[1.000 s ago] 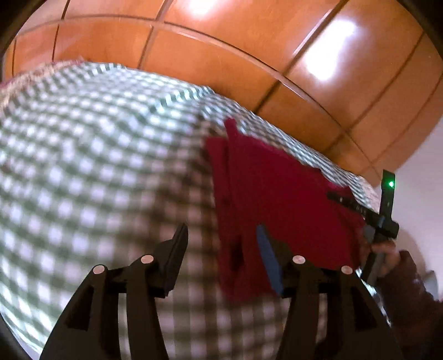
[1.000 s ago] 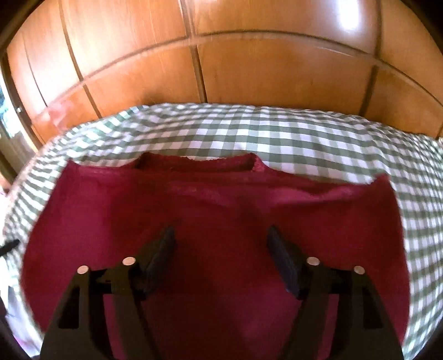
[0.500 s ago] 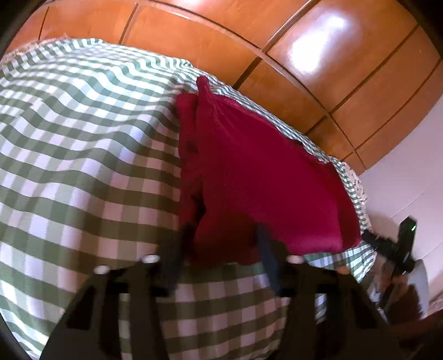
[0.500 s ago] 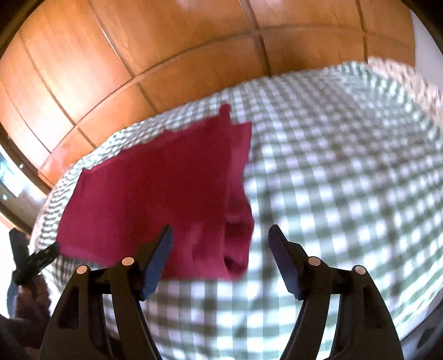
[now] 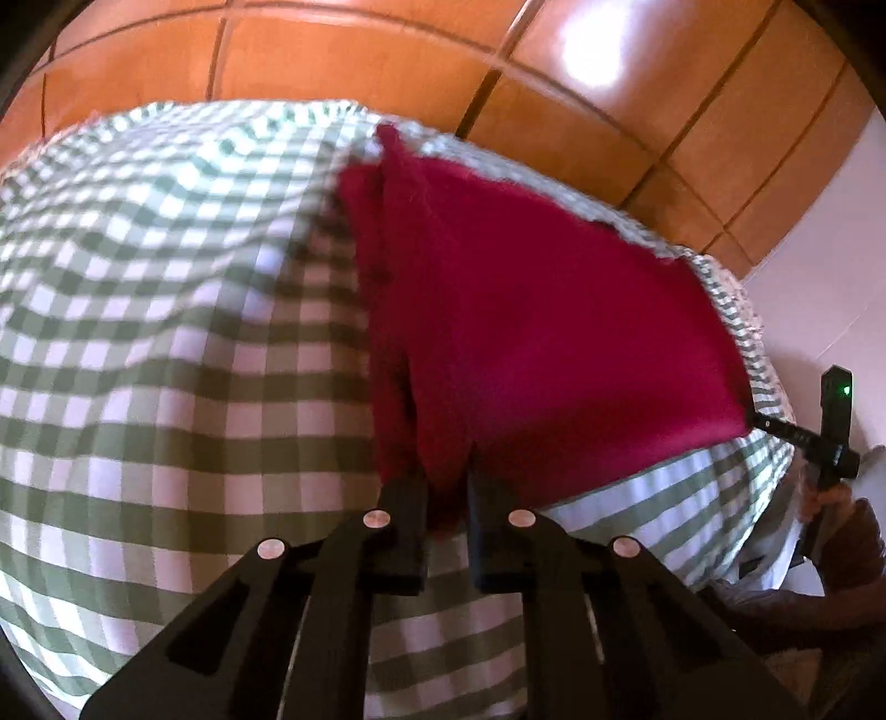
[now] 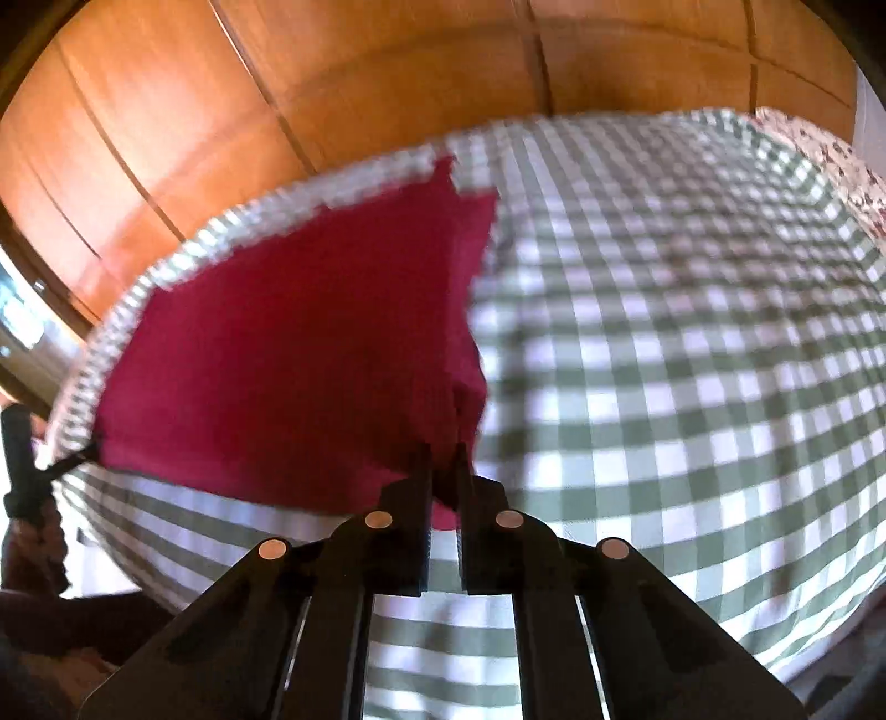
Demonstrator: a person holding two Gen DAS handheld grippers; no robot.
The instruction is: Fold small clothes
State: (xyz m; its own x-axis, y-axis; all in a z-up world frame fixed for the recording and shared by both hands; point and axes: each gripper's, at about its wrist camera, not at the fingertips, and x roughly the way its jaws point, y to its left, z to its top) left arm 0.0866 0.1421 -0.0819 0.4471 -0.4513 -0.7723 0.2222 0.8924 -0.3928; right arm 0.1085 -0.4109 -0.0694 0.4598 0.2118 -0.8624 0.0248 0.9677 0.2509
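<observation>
A dark red small garment (image 5: 531, 332) lies on a green and white checked bed cover (image 5: 166, 332). My left gripper (image 5: 447, 487) is shut on its near left corner, where the cloth bunches between the fingers. In the right wrist view my right gripper (image 6: 443, 471) is shut on the near right corner of the red garment (image 6: 299, 343). Each gripper shows small in the other's view, at the opposite corner: the right gripper (image 5: 775, 426) and the left gripper (image 6: 72, 462). The near edge is raised a little off the cover.
Orange wooden wardrobe panels (image 5: 387, 50) stand behind the bed. The checked cover (image 6: 692, 360) spreads wide to the right of the garment. A floral cloth (image 6: 819, 149) lies at the far right edge. The bed's near edge drops off just below both grippers.
Both grippers were open over the garment; they moved to its two near corners and closed on them. The near edge of the cloth has come up a little.
</observation>
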